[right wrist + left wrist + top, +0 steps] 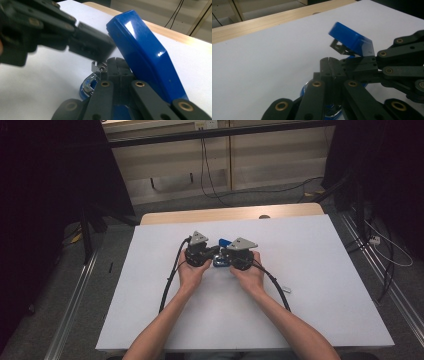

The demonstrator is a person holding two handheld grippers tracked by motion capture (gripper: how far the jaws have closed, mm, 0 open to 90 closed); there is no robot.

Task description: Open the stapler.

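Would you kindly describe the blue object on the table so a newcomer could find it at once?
On the white table, look at the middle, where the person's two hands meet. Between the left tool and right tool sits a stapler with its top swung open; it is the one glossy blue thing among black parts.

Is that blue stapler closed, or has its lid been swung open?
Open. The blue stapler has its top cover tilted up and away from the base, with the metal staple channel bare beneath it, between the two grippers.

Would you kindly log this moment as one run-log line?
object: blue plastic stapler, lid raised | left hand-held gripper: shut on its metal part | right hand-held gripper: shut on it | surface: white table
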